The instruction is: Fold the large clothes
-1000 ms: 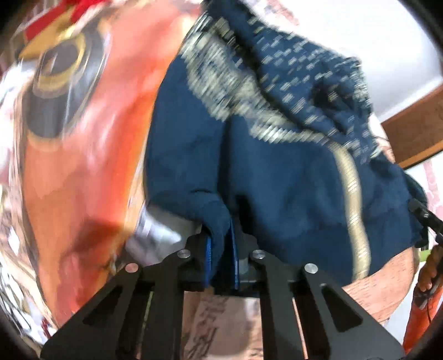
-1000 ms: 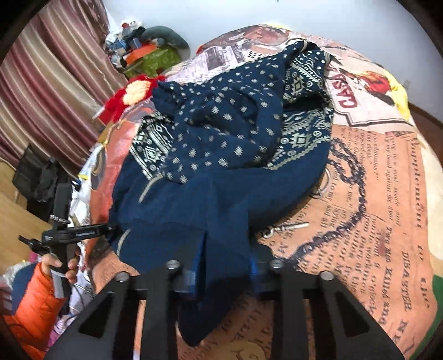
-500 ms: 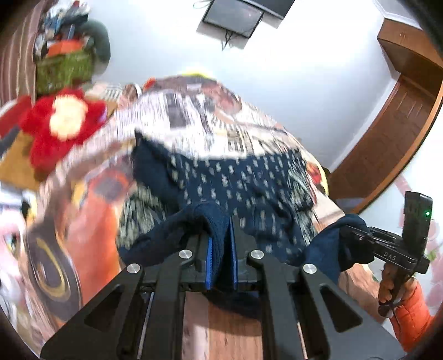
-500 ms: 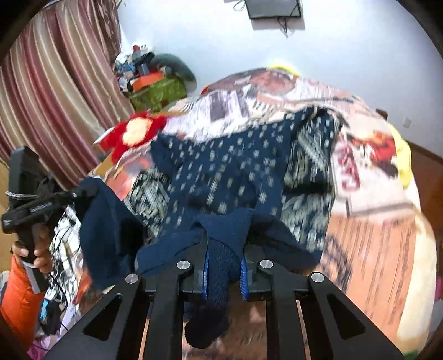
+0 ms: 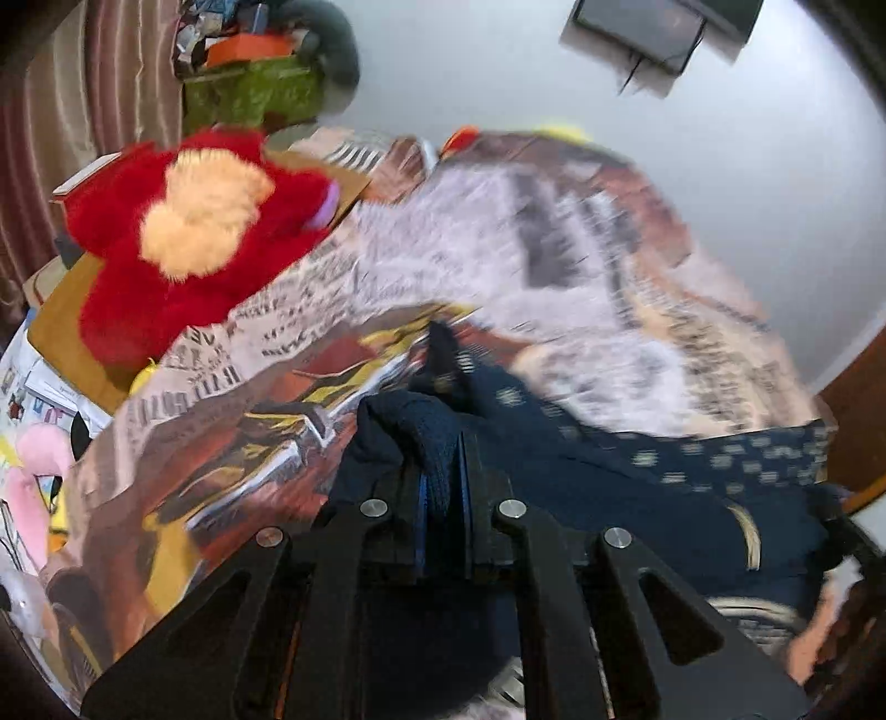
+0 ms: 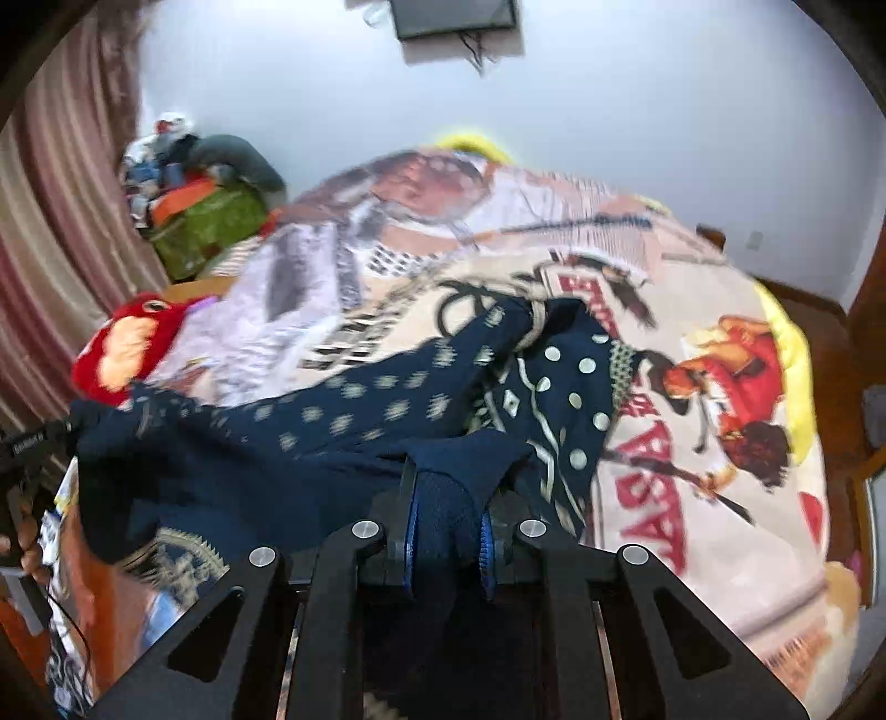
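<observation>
A large navy garment (image 6: pixel 343 421) with pale dots and a patterned border hangs stretched between both grippers above a bed. My left gripper (image 5: pixel 443 487) is shut on a bunched edge of the navy garment (image 5: pixel 626 476), which trails off to the right. My right gripper (image 6: pixel 447 520) is shut on another bunched edge; the cloth spreads left and forward from it, its far end resting on the bedspread (image 6: pixel 692 498). The left gripper shows at the left edge of the right wrist view (image 6: pixel 33 443).
The bed has a printed newspaper-style bedspread (image 5: pixel 554 266). A red plush toy (image 5: pixel 188 238) lies at its left side, with a green box (image 5: pixel 249 94) of clutter behind. Striped curtains (image 6: pixel 50 232) hang at left. A wall screen (image 6: pixel 454 16) is above; a wooden door (image 5: pixel 858 410) stands at right.
Both grippers have lifted and swung up with the garment. The cloth has come off the bed heap and now stretches between them, and the views have tilted from the bed toward the far wall.
</observation>
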Demonstrator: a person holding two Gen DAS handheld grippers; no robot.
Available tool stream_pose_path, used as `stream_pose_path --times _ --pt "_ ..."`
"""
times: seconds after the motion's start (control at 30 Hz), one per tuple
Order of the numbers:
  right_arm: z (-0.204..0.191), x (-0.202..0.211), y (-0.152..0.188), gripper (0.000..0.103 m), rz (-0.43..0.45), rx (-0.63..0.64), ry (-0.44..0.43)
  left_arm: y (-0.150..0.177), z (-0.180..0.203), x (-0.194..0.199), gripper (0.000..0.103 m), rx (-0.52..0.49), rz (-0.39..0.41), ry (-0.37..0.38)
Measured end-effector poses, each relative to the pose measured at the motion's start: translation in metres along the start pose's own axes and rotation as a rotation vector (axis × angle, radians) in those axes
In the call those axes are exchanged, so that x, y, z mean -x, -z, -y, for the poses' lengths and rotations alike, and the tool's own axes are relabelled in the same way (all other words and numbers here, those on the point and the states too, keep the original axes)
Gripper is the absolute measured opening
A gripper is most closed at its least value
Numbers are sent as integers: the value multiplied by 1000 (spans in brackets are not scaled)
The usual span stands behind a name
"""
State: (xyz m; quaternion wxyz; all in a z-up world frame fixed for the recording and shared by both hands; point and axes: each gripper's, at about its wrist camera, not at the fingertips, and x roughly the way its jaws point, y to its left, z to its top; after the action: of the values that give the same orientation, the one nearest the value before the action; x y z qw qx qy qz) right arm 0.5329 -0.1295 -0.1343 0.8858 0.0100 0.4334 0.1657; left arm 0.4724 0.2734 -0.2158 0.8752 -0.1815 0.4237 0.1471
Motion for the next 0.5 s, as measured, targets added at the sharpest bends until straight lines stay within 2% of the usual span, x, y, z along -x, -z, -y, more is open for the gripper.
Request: stream_pose_path --times 0.1,0.2,0.3,0.4,0.43,0.47,0.5 --pt "6 -22 -5 14 0 -1 -1 3 1 -18 10 -49 -9 -48" --pt "6 -19 -7 14 12 40 5 1 3 -22 14 -99 -4 -87" --pt "16 -5 -16 15 42 61 58 -2 10 -12 14 -159 -7 -121" --pt "36 15 -26 15 78 66 312 -5 16 12 19 -227 13 -143" --pt "43 23 -27 15 83 69 330 -6 18 23 28 -246 34 -157" --pt "47 30 -27 15 85 66 316 -8 21 33 45 -262 57 -167" --pt "51 36 -26 15 81 60 290 -9 23 46 55 -279 85 -166"
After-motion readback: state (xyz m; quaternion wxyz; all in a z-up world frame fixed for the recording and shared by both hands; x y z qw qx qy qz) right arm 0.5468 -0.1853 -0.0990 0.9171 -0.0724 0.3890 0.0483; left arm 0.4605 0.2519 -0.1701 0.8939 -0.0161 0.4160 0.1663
